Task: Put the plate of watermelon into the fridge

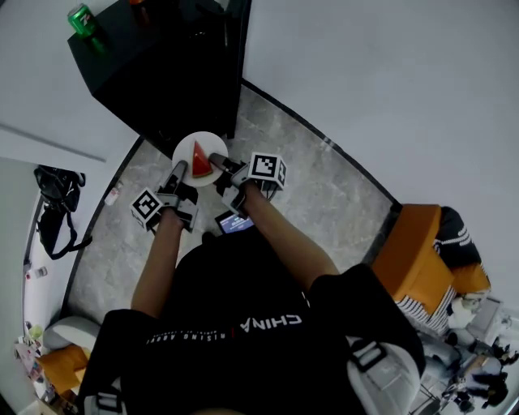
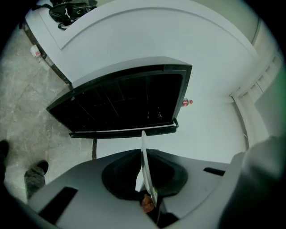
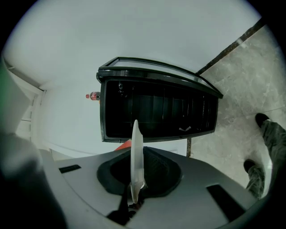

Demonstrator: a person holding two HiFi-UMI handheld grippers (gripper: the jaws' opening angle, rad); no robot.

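A white plate (image 1: 188, 146) carrying a red watermelon wedge (image 1: 200, 160) is held level in front of the black fridge (image 1: 162, 69). My left gripper (image 1: 175, 180) is shut on the plate's left rim and my right gripper (image 1: 222, 168) is shut on its right rim. In the left gripper view the plate (image 2: 145, 163) shows edge-on in the left gripper (image 2: 148, 199), with the fridge's dark front (image 2: 125, 103) beyond. The right gripper view shows the plate (image 3: 136, 152) edge-on in the right gripper (image 3: 134, 199), a red bit of watermelon (image 3: 124, 144) beside it, and the fridge (image 3: 156, 112) ahead.
A green can (image 1: 81, 18) stands on the fridge top, and a red can (image 3: 93, 95) shows beside it. A black bag (image 1: 57, 198) hangs at the left wall. An orange chair (image 1: 422, 251) sits at the right. The floor (image 1: 340, 186) is grey stone.
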